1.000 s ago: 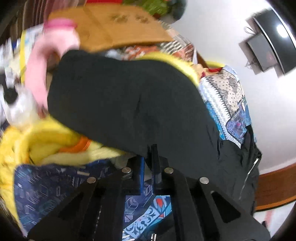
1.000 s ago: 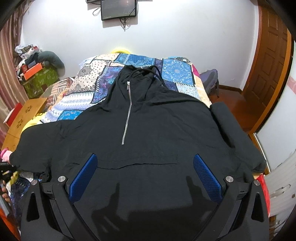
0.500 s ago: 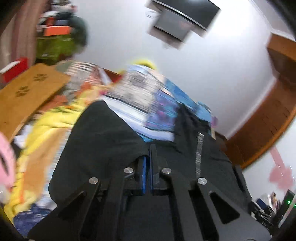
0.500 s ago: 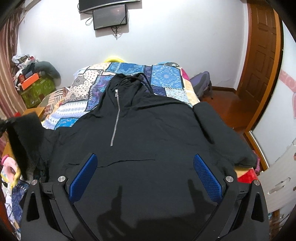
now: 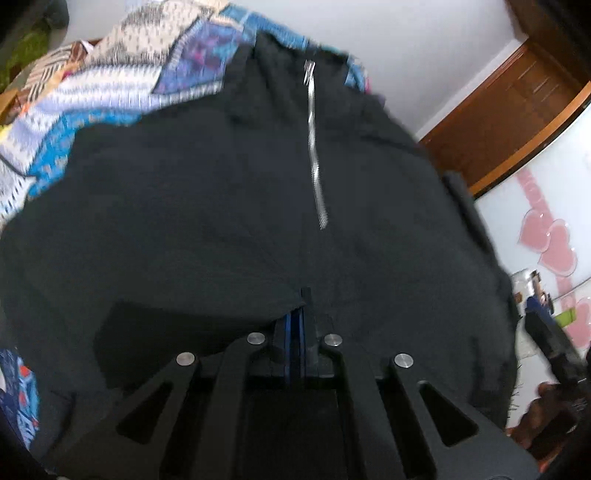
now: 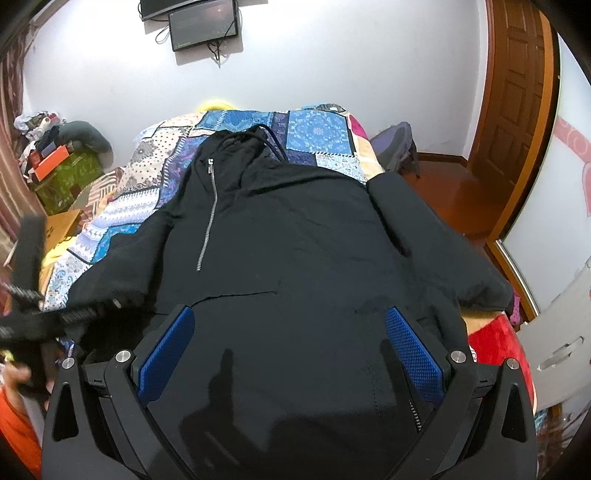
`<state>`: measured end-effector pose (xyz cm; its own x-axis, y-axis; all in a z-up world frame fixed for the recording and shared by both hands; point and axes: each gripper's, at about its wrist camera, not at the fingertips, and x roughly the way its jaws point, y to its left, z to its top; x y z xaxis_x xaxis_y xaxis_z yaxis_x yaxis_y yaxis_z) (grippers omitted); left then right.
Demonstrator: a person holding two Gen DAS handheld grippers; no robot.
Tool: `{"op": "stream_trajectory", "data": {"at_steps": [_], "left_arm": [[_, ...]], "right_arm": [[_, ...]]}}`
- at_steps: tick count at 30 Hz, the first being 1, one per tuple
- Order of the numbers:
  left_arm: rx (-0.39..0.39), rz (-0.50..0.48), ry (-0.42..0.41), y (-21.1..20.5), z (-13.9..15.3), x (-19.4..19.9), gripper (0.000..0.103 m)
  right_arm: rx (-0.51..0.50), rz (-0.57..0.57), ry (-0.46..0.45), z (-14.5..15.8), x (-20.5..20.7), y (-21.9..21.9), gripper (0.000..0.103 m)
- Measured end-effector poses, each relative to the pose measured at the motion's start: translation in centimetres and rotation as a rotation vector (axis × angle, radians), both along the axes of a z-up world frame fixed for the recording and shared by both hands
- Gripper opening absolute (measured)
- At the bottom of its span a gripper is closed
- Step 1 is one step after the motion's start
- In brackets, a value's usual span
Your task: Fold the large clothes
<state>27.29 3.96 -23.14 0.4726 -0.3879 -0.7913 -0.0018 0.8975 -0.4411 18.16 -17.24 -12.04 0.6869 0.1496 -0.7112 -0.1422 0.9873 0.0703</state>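
1. A patchwork bedspread [image 6: 317, 129] covers the bed under the garment; a wall screen [image 6: 203, 24] hangs above its far end, and a wooden door [image 6: 517, 110] stands to the right.
2. Clutter with a green box [image 6: 70, 177] sits at the left of the bed.
3. The black hoodie [image 6: 295, 240] lies face up across the bedspread, hood far, silver zipper [image 6: 208, 221] down its chest.
4. The left gripper [image 5: 295, 325] has its blue pads pressed together, pinching an edge of hoodie fabric.
5. The right gripper [image 6: 290, 350] hovers over the hem, jaws spread wide, holding nothing.
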Motion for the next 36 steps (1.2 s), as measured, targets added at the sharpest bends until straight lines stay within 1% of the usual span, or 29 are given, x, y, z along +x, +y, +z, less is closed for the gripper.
{"op": "stream_trajectory", "data": {"at_steps": [2, 5, 7, 10, 13, 14, 16, 17, 21, 23, 25, 27, 30, 32, 36], "left_arm": [[0.001, -0.002, 0.0, -0.1, -0.4, -0.3, 0.001], [0.027, -0.02, -0.008, -0.2, 0.2, -0.1, 0.003], [0.045, -0.037, -0.015, -0.5, 0.8, -0.9, 0.005], [0.09, -0.055, -0.064, 0.0, 2.3, -2.4, 0.006], [0.132, -0.037, -0.123, 1.2, 4.3, -4.2, 0.015], [0.152, -0.009, -0.151, 2.1, 5.2, -4.8, 0.027], [0.176, 0.046, -0.199, 3.8, 6.7, -6.0, 0.039], [0.184, 0.081, -0.227, 5.0, 7.6, -6.6, 0.041], [0.227, 0.196, -0.291, 9.5, 10.4, -9.2, 0.041], [0.258, 0.256, -0.323, 11.7, 11.7, -10.6, 0.045], [0.302, 0.307, -0.347, 13.6, 12.5, -11.9, 0.047], [0.352, 0.343, -0.356, 14.9, 13.0, -12.9, 0.051], [0.422, 0.385, -0.349, 16.6, 12.8, -14.5, 0.053], [0.436, 0.402, -0.325, 17.5, 11.9, -15.2, 0.053], [0.43, 0.432, -0.259, 18.9, 9.6, -16.5, 0.054]], "right_arm": [[-0.008, 0.003, 0.002, -0.1, -0.1, 0.0, 0.103], [-0.035, 0.011, 0.005, -0.1, -0.1, 0.7, 0.103], [-0.05, 0.022, -0.001, 0.2, -0.1, 1.2, 0.103], [-0.068, 0.052, -0.022, 0.9, -0.2, 2.3, 0.103], [-0.076, 0.095, -0.05, 2.0, -0.2, 3.9, 0.103], [-0.077, 0.113, -0.06, 2.4, -0.2, 4.6, 0.103], [-0.078, 0.159, -0.082, 3.2, -0.2, 6.1, 0.103], [-0.081, 0.18, -0.09, 3.4, -0.2, 6.8, 0.103], [-0.111, 0.285, -0.112, 4.1, -0.2, 10.8, 0.103], [-0.124, 0.352, -0.11, 4.0, -0.3, 13.1, 0.103], [-0.139, 0.413, -0.098, 3.5, -0.3, 15.3, 0.103], [-0.156, 0.475, -0.082, 2.8, -0.2, 17.3, 0.103], [-0.195, 0.585, -0.017, 0.6, -0.1, 21.0, 0.103], [-0.233, 0.637, 0.027, -0.8, 0.0, 22.9, 0.103], [-0.334, 0.73, 0.127, -4.9, 0.1, 26.8, 0.102]]}}
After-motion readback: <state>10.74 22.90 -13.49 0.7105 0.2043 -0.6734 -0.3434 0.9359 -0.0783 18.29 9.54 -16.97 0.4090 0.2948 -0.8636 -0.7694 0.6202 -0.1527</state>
